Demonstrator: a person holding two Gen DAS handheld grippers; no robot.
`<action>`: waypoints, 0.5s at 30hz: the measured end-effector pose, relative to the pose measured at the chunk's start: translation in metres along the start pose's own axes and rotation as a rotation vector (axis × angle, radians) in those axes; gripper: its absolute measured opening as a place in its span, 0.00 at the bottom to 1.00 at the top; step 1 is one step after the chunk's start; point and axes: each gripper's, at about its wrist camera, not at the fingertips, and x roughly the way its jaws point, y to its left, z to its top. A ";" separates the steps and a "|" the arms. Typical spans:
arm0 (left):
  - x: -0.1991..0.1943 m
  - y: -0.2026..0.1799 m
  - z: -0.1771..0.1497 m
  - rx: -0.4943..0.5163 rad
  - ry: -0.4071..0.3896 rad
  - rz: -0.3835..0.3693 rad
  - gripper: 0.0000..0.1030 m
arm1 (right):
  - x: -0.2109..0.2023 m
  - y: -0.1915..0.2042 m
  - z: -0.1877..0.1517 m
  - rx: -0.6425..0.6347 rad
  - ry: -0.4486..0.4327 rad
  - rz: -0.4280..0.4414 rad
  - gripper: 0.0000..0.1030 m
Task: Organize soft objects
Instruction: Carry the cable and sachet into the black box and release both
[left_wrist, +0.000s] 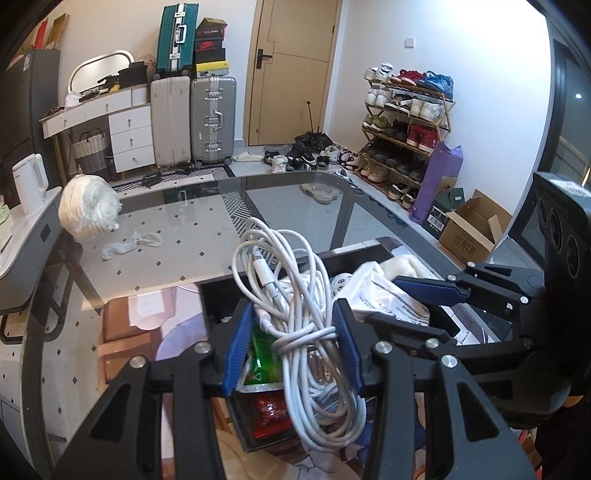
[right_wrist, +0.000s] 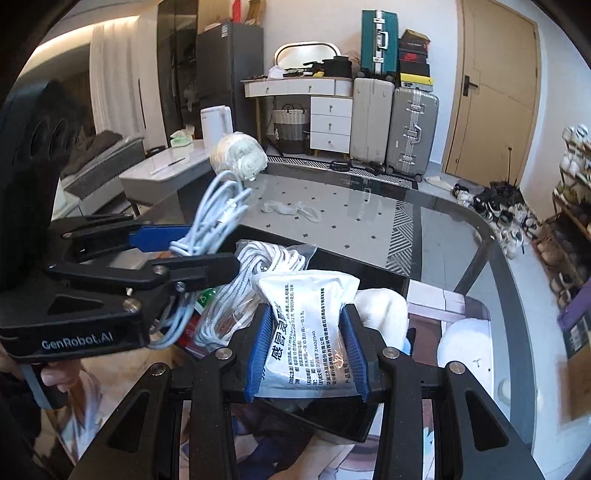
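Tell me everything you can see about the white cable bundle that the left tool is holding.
The white cable bundle is a thin, smooth, plastic-looking cord coiled in many loose loops, with wraps around its middle. A white plug shows among the upper loops. The left tool clamps it at the waist between blue pads. It hangs above the black box; touching cannot be told.

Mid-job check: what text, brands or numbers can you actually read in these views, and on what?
"GenRobot.AI": on the side of the left gripper, which is shut on the white cable bundle.
"感冒灵颗粒", partly covered: on the white packet held in the right gripper; its small print is unreadable.
Cardboard box and stacked shoeboxes: print too blurred.
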 end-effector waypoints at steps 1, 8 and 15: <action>0.002 -0.001 0.000 0.003 0.005 -0.001 0.42 | 0.001 0.001 0.001 -0.009 0.001 -0.003 0.38; 0.013 -0.007 -0.001 0.026 0.022 -0.007 0.42 | 0.013 0.005 0.002 -0.088 0.029 -0.030 0.38; 0.019 -0.003 0.001 0.030 0.011 -0.008 0.42 | 0.020 0.006 0.003 -0.148 0.050 -0.049 0.38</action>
